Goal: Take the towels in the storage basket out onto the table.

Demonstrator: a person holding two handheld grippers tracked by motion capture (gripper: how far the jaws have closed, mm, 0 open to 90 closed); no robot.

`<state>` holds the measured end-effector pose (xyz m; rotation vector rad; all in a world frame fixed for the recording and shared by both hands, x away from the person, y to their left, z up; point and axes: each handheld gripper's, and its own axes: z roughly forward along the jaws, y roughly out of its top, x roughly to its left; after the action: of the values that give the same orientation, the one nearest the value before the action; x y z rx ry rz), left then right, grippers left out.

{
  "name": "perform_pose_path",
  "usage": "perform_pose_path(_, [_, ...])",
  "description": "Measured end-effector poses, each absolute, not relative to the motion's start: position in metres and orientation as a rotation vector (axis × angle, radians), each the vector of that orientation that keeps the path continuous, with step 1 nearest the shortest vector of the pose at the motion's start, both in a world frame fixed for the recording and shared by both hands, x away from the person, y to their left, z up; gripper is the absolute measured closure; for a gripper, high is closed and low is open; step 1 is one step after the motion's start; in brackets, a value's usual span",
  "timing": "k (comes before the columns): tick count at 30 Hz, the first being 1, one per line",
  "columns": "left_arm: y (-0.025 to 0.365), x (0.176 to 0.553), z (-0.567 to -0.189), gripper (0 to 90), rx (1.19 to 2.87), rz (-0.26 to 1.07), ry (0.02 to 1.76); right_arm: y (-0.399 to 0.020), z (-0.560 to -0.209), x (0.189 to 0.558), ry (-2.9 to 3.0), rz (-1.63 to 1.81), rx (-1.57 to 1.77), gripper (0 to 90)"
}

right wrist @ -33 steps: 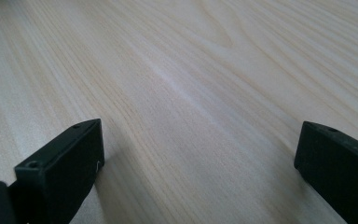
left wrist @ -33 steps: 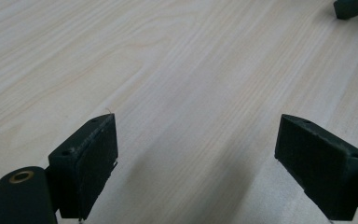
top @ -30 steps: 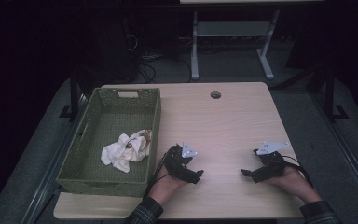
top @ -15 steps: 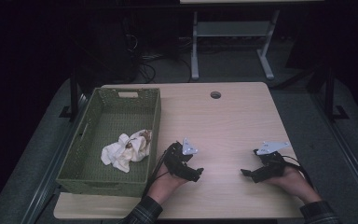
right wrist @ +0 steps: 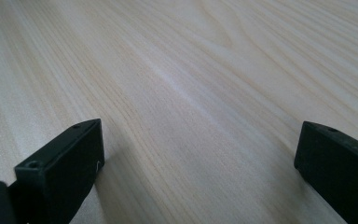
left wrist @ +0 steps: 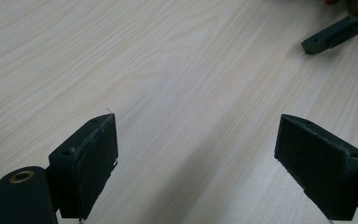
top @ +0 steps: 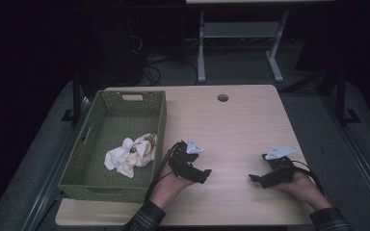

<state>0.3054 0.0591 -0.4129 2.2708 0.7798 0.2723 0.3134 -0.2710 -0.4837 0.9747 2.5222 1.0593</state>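
My left gripper [top: 203, 174] rests low over the wooden table [top: 231, 125] near its front, just right of a green woven basket [top: 94, 163]. Its jaws stand wide open over bare wood, gripper [left wrist: 196, 154], and the tip of the other gripper [left wrist: 335, 33] shows at the top right of that view. My right gripper [top: 255, 179] lies at the front right, pointing left, jaws wide open with nothing between them, gripper [right wrist: 198, 158]. A crumpled white cloth [top: 130, 155] with a brownish patch lies inside the basket.
A round cable hole [top: 222, 97] sits near the table's far edge. Beyond the table stand a white metal frame [top: 241, 43] and dark cables on the floor. Bare wood stretches between and beyond the two grippers.
The left gripper has turned and shifted slightly to the right, its jaws now pointing toward the right gripper. The right gripper has hardly moved.
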Motion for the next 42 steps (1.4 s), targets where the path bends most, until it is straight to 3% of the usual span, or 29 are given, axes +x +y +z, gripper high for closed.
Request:
perform_pose_path(22, [0.061,0.316,-0.376,12.6,2.263,0.249,0.721,-0.271,-0.484,0.313,2.525,1.06,0.969,0.9])
perform_pose_path(42, [0.092,0.338,-0.345,12.6,2.202,0.276,0.751,-0.271,-0.484,0.313,2.525,1.06,0.969,0.9])
